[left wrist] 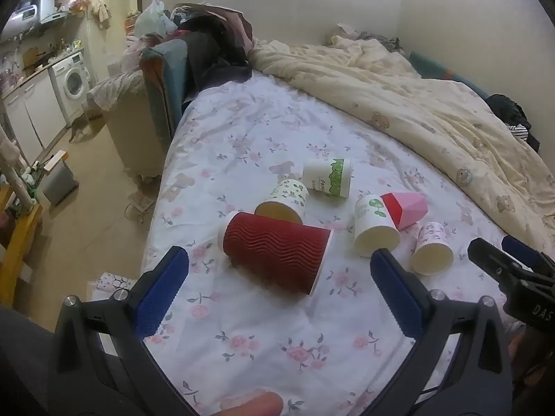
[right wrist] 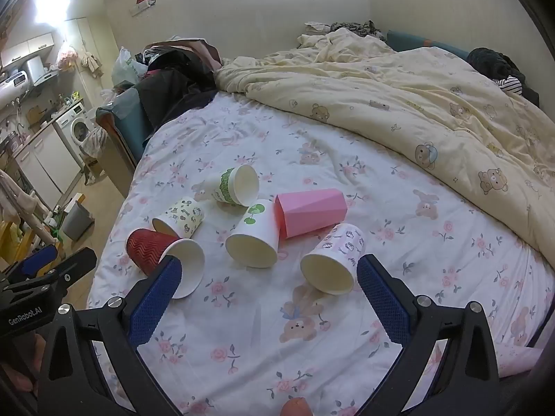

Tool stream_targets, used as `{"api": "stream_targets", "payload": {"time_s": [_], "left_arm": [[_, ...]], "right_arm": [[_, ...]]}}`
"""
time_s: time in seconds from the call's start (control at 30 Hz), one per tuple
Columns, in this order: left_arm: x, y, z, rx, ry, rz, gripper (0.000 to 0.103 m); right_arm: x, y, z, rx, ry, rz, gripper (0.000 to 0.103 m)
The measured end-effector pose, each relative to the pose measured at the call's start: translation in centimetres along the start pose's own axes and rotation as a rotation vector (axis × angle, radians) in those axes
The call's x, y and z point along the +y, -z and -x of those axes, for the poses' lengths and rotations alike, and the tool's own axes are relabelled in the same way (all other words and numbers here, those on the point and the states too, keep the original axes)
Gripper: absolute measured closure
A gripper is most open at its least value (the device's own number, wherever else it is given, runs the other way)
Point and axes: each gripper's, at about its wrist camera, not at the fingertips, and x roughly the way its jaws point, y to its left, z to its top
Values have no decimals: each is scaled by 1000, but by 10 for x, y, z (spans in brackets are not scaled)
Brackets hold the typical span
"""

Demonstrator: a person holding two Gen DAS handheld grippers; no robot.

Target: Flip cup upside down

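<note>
Red ribbed cup (left wrist: 275,254) seen lying sideways on bed (left wrist: 263,339), not yet grasped. Left gripper (left wrist: 279,289) and right gripper (right wrist: 269,294) held wide apart, empty. Approach step judged; closing on cup needed next.

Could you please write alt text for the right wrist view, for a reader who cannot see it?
Six cups lie on their sides on a floral bedsheet: a red ribbed cup, a pink faceted cup and four printed paper cups, the nearest being the pink-print cup. The open right tool hovers in front, holding nothing. A cream bear-print duvet is bunched behind.
</note>
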Motion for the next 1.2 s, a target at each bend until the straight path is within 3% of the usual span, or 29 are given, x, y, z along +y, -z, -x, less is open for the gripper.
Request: {"api": "stream_targets", "payload": {"time_s": [1.2], "left_arm": [[5,-1,6,-5,-13,-11,0]], "right_arm": [[5,3,-2,8,5,11,0]]}}
